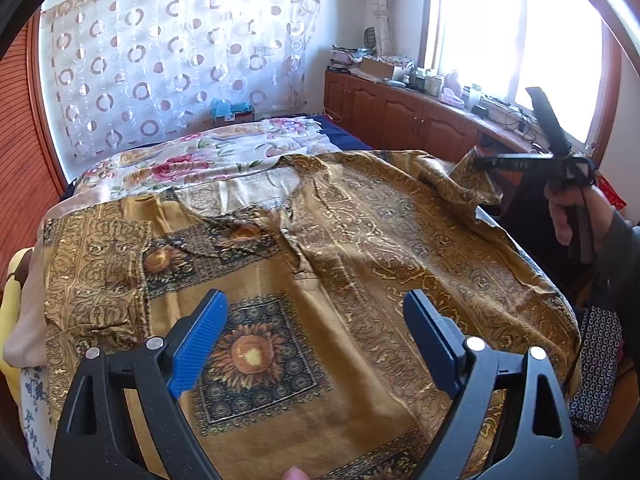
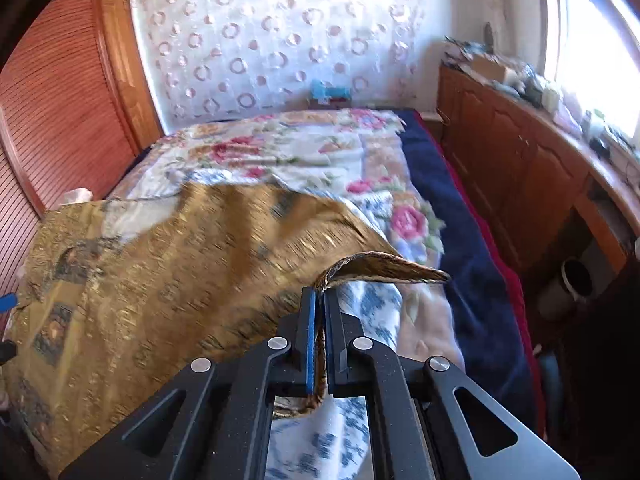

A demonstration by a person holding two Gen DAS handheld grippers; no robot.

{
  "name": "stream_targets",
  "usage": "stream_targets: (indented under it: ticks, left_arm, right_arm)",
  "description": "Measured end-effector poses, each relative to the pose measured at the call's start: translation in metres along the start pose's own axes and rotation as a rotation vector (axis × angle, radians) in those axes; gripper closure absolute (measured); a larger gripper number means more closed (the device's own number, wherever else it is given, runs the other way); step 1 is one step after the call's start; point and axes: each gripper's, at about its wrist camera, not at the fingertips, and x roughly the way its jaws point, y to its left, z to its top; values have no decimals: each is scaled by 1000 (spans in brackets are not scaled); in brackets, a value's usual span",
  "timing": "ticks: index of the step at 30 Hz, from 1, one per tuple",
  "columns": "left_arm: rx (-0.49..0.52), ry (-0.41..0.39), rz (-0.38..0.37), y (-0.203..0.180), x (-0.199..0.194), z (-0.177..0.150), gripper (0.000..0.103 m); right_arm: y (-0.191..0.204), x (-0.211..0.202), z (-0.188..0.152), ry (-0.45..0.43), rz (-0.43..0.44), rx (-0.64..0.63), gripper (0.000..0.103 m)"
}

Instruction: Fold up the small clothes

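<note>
A gold-brown patterned garment (image 1: pixel 320 248) with sunflower squares lies spread on the bed. My left gripper (image 1: pixel 316 312) is open and empty, just above the garment's near part. My right gripper (image 2: pixel 319 300) is shut on the garment's right edge (image 2: pixel 360 268) and holds it lifted off the bed; the cloth runs between the blue pads. The garment (image 2: pixel 160 280) stretches away to the left in the right wrist view, blurred. In the left wrist view the right gripper (image 1: pixel 492 164) shows at the far right, held by a hand, gripping the raised corner.
The bed carries a floral quilt (image 2: pixel 280 152) and a dark blue blanket (image 2: pixel 448 200). Wooden cabinets (image 1: pixel 400 116) with clutter run under the window on the right. A wooden slatted wall (image 2: pixel 52 112) is at left. A curtain (image 1: pixel 180 60) hangs behind the bed.
</note>
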Motion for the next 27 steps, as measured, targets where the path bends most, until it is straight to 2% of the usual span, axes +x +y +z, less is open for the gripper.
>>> stream_targets:
  ticks: [6, 7, 9, 10, 12, 16, 20, 27]
  left_arm:
    - [-37, -2, 24, 18, -3, -2, 12]
    - [-41, -2, 27, 20, -3, -2, 12]
    - [-46, -2, 32, 24, -4, -3, 12]
    - [-46, -4, 34, 25, -5, -4, 12]
    - [-44, -8, 42, 28, -6, -4, 12]
    - [-53, -9, 53, 36, -8, -5, 12]
    - [-59, -12, 80, 48, -9, -5, 12]
    - [-82, -36, 137, 82, -23, 4, 12]
  right_arm:
    - [77, -32, 14, -92, 123, -168, 99]
    - [91, -33, 15, -96, 132, -201, 96]
    - [108, -32, 15, -89, 121, -233, 65]
    - [112, -32, 13, -90, 126, -236, 45]
    - [114, -32, 8, -84, 150, -235, 43]
    - [103, -40, -2, -60, 118, -235, 44]
    - [104, -62, 24, -61, 71, -232, 44]
    - [110, -119, 50, -165, 36, -209, 41]
